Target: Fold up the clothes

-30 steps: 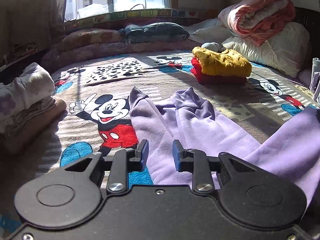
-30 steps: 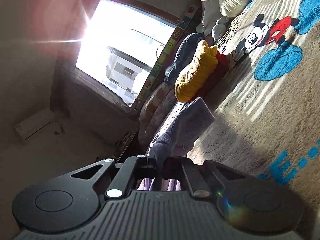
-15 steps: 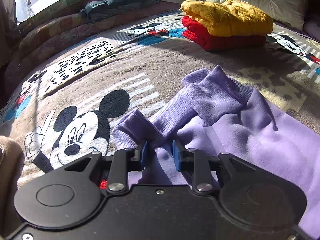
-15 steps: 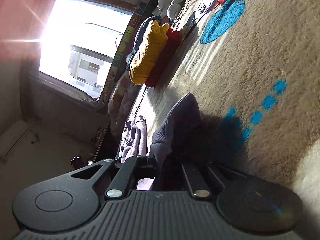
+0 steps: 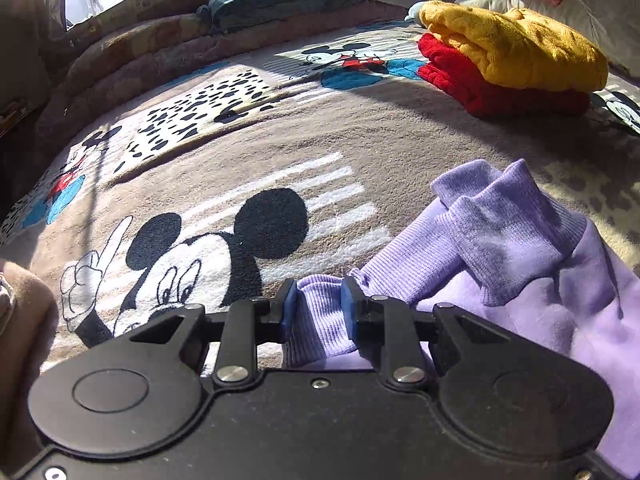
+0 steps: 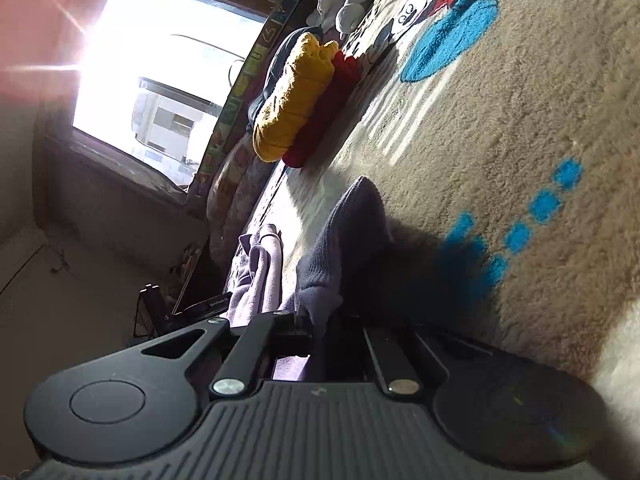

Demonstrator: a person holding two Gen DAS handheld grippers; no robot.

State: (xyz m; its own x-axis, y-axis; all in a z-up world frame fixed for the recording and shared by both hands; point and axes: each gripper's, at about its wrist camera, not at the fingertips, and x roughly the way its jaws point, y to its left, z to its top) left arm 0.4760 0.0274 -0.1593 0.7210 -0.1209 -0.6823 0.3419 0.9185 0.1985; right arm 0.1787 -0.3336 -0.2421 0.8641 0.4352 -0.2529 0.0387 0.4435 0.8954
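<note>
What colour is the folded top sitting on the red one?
Mustard yellow. The folded top lies on the red one, clearest in the left wrist view.

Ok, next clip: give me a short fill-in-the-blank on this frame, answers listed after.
1. The left gripper has its fingers on either side of a ribbed cuff of the ____ garment.
2. The yellow folded garment lies on top of a ____ one.
3. The right gripper is ____ on dark ribbed fabric.
4. The blanket shows a cartoon ____.

Answers: purple; red; shut; mouse
</note>
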